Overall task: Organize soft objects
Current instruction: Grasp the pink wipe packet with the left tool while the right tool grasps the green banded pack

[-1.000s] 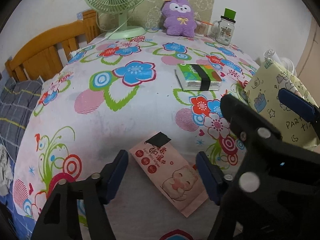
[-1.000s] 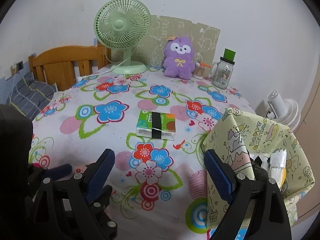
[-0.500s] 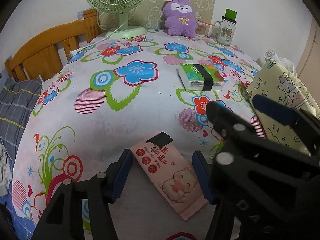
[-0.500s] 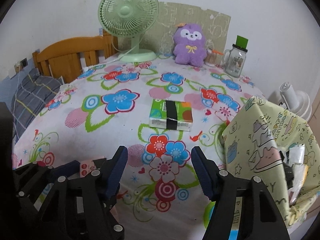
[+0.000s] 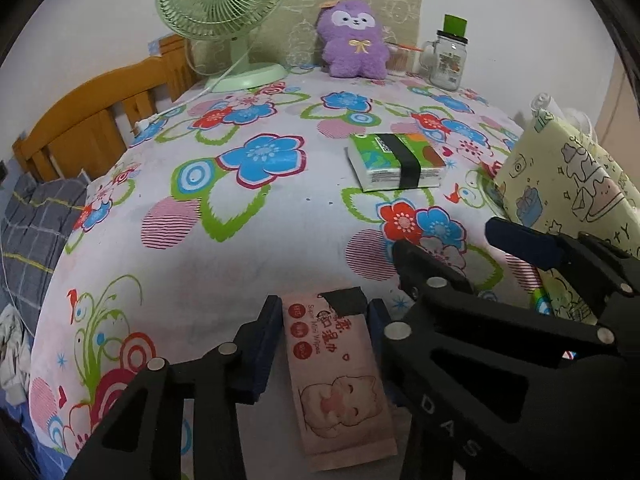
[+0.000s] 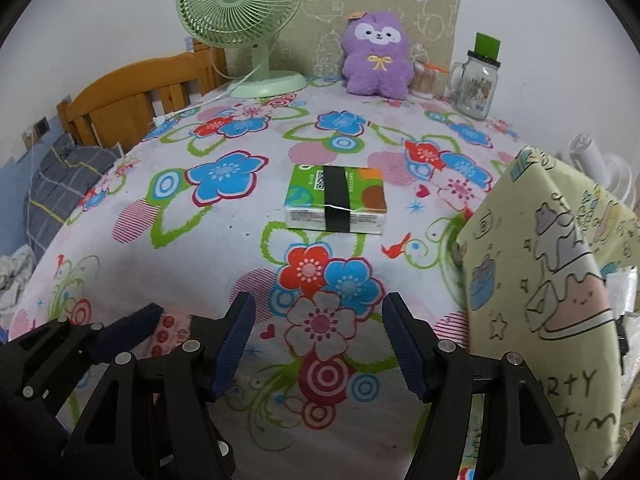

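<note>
Our left claw point(image 5: 324, 340) is closing on the pink wipes pack point(image 5: 336, 376) (pads touching its edges), which may buckle or slip; our right claw point(image 6: 318, 344) hangs open, empty

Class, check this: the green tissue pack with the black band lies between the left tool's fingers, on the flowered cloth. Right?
Not right. The left wrist view shows the pink wipes packet between the closing left tool; the green tissue pack lies farther off on the flowered cloth.
</note>
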